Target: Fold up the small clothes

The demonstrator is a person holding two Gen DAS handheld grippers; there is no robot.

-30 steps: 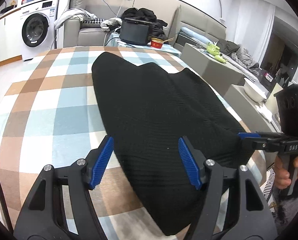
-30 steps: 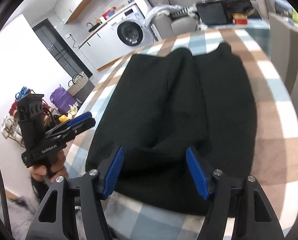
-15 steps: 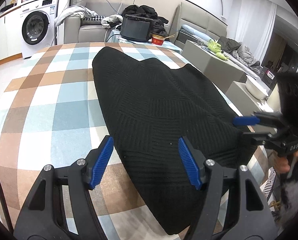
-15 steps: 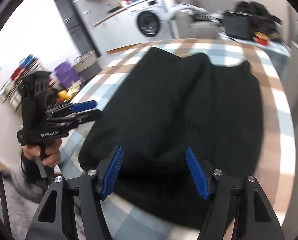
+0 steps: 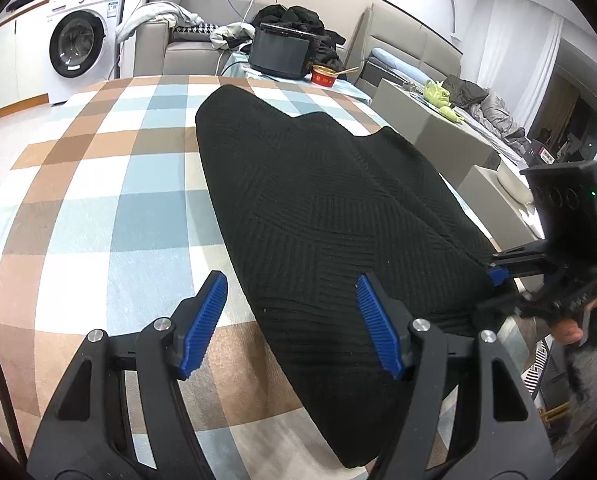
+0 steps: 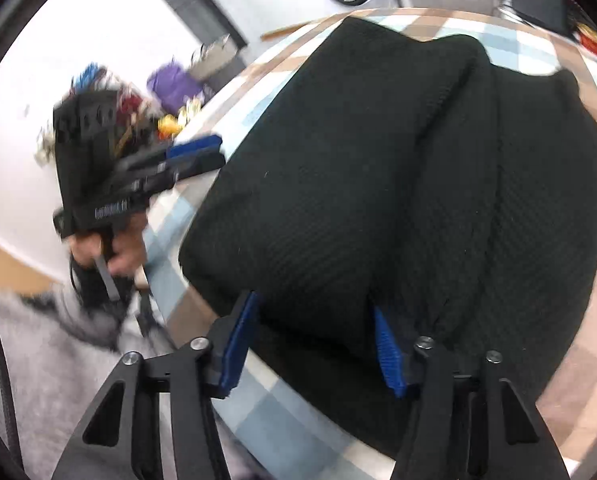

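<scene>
Since the earlier frame the right tongs (image 6: 312,342) have swung in over the near hem of the black knit garment (image 5: 338,220), and their jaws have just been closing with a raised fold of cloth between the pads, apparently gripping it. That garment lies flat on the checked surface (image 5: 98,200), probably smoothed for folding. Left tongs (image 5: 292,322) hover released above its near-left edge, likely waiting to take a corner.
</scene>
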